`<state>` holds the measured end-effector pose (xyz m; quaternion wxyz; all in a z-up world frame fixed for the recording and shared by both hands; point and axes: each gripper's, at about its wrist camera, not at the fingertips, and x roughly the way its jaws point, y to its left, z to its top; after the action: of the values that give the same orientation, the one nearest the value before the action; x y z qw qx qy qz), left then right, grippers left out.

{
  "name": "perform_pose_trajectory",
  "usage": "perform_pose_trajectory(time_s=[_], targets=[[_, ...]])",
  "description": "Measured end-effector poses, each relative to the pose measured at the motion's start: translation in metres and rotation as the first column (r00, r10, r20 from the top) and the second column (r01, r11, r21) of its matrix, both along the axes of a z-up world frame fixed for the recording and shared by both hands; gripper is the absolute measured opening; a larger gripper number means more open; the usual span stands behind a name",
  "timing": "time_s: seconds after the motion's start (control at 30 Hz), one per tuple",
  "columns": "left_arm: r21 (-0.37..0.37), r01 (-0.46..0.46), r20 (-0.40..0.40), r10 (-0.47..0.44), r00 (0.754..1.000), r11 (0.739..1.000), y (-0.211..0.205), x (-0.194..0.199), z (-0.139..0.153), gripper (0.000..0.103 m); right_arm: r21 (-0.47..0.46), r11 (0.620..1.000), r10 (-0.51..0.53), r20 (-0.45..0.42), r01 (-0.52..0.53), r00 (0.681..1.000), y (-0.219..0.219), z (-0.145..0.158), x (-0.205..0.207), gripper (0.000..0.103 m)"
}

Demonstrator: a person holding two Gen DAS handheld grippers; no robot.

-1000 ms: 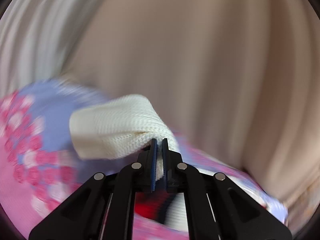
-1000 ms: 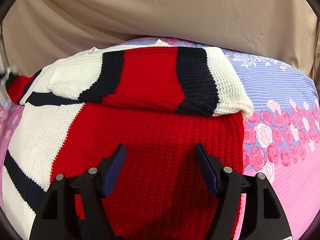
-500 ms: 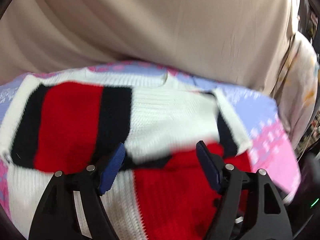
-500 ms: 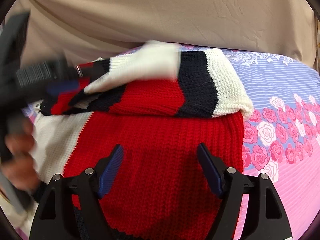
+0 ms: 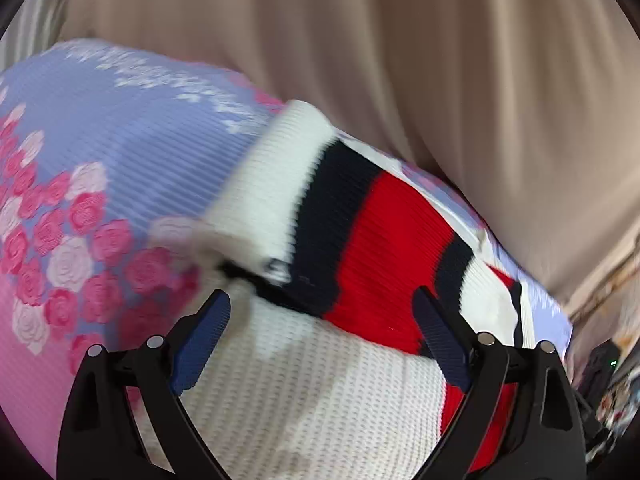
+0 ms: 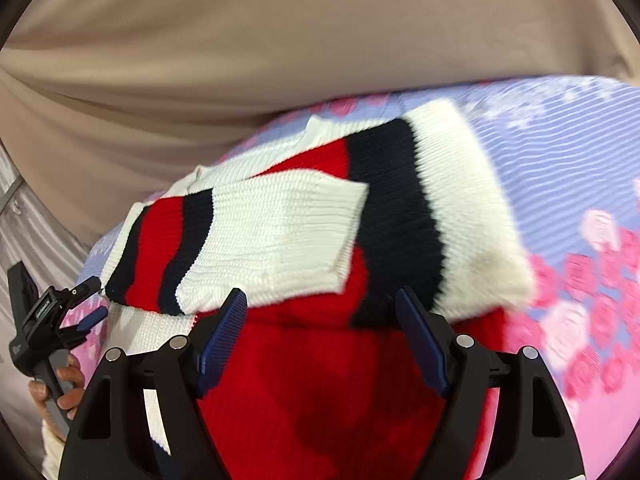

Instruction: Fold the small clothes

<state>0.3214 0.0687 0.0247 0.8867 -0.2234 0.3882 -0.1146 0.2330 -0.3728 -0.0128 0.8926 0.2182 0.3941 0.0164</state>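
A knitted sweater (image 6: 320,392) in red, white and navy is lying on a bed sheet (image 6: 568,152) printed with pink roses on lilac and pink. Both sleeves are lying folded across the body.

Left tongs (image 5: 322,340): jaws have just been opening and are now standing wide apart, gripping nothing. White knit of the sweater (image 5: 320,400) is lying below and between the blue pads (image 5: 200,344), not pinched. Ahead of the tongs a striped sleeve (image 5: 344,232) is lying across the body, its white cuff at the far left end. The view is motion-blurred.

Right tongs (image 6: 320,336): jaws are also spread wide with nothing held; they have just been opening a little. The red body is sitting directly beneath them. Just ahead, a white cuff (image 6: 280,236) is resting on top of the other sleeve (image 6: 420,216), which is running off to the right.

In the right view, the left tongs (image 6: 86,300) are showing at the far left edge, held by a hand (image 6: 66,384), beside the sweater's left edge. A beige curtain (image 6: 280,40) is hanging beyond the bed.
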Motion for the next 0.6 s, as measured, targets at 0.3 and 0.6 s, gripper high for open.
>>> perform_pose_trajectory(time_s=[0.3,0.6], targets=[[0.015,-0.033,-0.004,0.033,0.999,0.999,0.017,0.026,0.012,0.008,-0.018,0.999,0.031,0.142,-0.029,0.989,0.023,0.048,0.028,0.012],[0.129,-0.049,-0.035,0.054,0.998,0.99,0.002,0.024,-0.024,0.008,-0.131,0.987,-0.098,-0.014,0.095,0.995,-0.015,-0.008,0.038,0.01]])
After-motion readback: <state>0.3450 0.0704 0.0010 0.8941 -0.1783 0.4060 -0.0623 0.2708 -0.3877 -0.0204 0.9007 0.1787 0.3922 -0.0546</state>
